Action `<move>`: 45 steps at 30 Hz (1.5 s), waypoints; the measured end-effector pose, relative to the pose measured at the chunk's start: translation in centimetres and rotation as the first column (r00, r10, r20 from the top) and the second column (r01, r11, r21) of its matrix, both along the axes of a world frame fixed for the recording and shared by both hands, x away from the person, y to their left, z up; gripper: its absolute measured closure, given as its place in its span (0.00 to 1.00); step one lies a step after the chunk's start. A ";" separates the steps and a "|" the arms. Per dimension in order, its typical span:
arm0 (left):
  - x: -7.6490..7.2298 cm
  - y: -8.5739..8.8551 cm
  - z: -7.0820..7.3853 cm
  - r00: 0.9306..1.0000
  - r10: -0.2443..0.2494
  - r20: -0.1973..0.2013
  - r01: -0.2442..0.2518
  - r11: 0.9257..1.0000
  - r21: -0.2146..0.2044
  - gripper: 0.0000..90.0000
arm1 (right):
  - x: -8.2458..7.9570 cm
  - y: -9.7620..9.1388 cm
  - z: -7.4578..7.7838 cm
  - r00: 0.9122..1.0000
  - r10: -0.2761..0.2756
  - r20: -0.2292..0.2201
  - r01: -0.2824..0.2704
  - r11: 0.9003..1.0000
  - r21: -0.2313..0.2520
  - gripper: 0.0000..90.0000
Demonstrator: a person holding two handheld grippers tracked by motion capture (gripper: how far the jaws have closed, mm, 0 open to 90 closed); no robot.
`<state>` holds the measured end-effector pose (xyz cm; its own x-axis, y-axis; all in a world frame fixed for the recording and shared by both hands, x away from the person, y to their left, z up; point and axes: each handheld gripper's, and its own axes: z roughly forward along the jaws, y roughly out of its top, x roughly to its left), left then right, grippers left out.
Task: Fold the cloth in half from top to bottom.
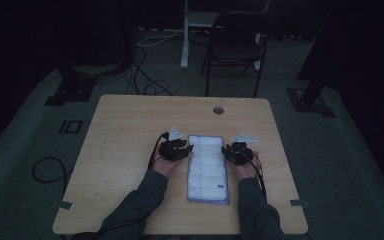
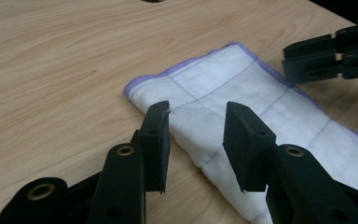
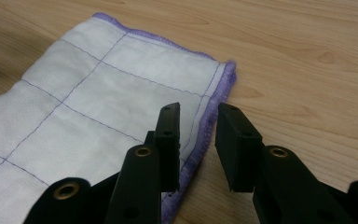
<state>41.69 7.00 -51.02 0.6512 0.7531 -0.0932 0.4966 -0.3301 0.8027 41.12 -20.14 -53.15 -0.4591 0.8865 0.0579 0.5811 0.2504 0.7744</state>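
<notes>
Chair (image 1: 235, 42) well beyond folded cloth (image 1: 208, 167)

The room is dim, its far walls lost in black. A light wooden table with rounded corners (image 1: 130, 115) stands on grey carpet (image 1: 25, 150), a round cable hole (image 1: 218, 110) near its far edge. Beyond it stands a black folding chair (image 1: 235, 45); black cables (image 1: 145, 82) trail across the floor.

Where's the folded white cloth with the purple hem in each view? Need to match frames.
High view: folded white cloth with purple hem lies lengthwise at table centre, between both grippers.
Left gripper view: centre to lower right, its folded edge between the open jaws.
Right gripper view: left half, hemmed edge between the open jaws.
Shared landmark: the cloth's purple-hemmed far end.
</notes>
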 end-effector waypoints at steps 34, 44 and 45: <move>5.3 -1.7 -2.8 0.984 0.123 -0.127 -0.118 0.992 0.046 0.63 | 0.5 -0.5 -0.1 1.000 -0.016 0.006 0.016 1.000 0.016 0.77; 5.9 -1.8 -3.0 0.986 0.127 -0.105 -0.121 0.991 0.056 0.59 | 2.5 0.5 0.1 1.000 -0.022 -0.007 0.022 1.000 0.009 0.71; 6.0 -1.8 -3.0 0.987 0.126 -0.100 -0.121 0.991 0.056 0.59 | 2.7 0.6 0.1 1.000 -0.027 -0.009 0.027 1.000 0.013 0.70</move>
